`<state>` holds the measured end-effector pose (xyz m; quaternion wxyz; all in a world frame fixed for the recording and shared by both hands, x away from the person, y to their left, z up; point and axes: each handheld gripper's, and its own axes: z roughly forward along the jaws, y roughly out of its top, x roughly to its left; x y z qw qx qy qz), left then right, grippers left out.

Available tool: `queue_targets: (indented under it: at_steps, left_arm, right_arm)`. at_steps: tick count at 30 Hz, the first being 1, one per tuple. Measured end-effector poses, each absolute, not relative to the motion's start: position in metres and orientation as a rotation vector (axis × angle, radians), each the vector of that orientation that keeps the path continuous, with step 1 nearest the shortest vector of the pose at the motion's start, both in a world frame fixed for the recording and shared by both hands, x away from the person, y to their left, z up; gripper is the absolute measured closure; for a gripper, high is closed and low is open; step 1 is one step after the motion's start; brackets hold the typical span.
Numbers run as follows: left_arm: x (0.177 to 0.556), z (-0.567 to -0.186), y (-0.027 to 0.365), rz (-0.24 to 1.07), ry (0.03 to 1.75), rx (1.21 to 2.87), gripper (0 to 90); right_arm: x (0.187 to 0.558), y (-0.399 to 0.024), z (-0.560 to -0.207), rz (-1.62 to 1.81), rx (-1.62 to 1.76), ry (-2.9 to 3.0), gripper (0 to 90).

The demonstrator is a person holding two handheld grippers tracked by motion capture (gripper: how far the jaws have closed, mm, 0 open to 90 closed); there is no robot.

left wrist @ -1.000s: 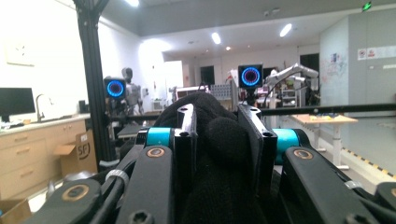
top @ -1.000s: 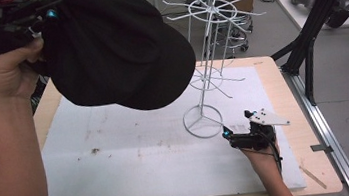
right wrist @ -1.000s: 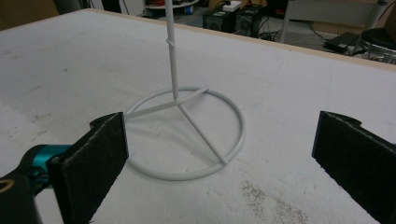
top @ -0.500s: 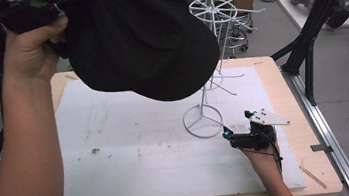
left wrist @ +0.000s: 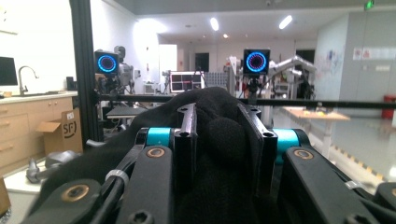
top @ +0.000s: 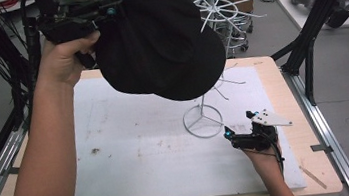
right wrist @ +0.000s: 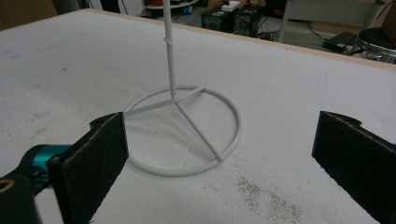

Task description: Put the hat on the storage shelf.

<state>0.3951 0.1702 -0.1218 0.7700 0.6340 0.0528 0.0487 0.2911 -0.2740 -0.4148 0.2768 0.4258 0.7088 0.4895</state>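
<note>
High view: your left gripper [top: 101, 13] clamps a black cap [top: 160, 39] aloft over the bench's [top: 283, 94] far edge, hiding most of the white wire stand [top: 203, 119]. Your right gripper [top: 235, 138], jaws wide, rests by the stand's ring base near the right edge.

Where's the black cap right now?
In the high view, the black fabric cap is up in the air at upper left, clamped in the left claw, just left of the white wire rack.
</note>
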Motion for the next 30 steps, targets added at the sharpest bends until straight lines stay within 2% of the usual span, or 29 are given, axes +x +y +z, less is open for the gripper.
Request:
queue_targets:
  at_steps: [9, 22, 24, 26, 28, 30]
  left_arm:
    - [0.408, -0.152, 0.175, 0.131, 0.249, 1.523, 69.1]
    - [0.412, -0.179, 0.178, 0.108, 0.296, 1.555, 68.3]
    - [0.412, -0.182, 0.179, 0.103, 0.296, 1.564, 65.8]
    - [0.41, -0.187, 0.181, 0.108, 0.309, 1.569, 58.5]
    - [0.41, -0.188, 0.182, 0.108, 0.312, 1.568, 57.1]
    - [0.407, -0.189, 0.186, 0.114, 0.33, 1.548, 48.9]
  right_arm:
    - [0.292, -0.271, -0.416, 1.303, 1.148, 1.915, 2.5]
    - [0.292, -0.27, -0.416, 1.289, 1.14, 1.927, 2.5]
    - [0.292, -0.27, -0.416, 1.286, 1.134, 1.929, 2.5]
    - [0.291, -0.27, -0.416, 1.286, 1.133, 1.928, 2.5]
    - [0.291, -0.27, -0.416, 1.285, 1.132, 1.927, 2.5]
    - [0.292, -0.27, -0.416, 1.284, 1.133, 1.927, 2.5]
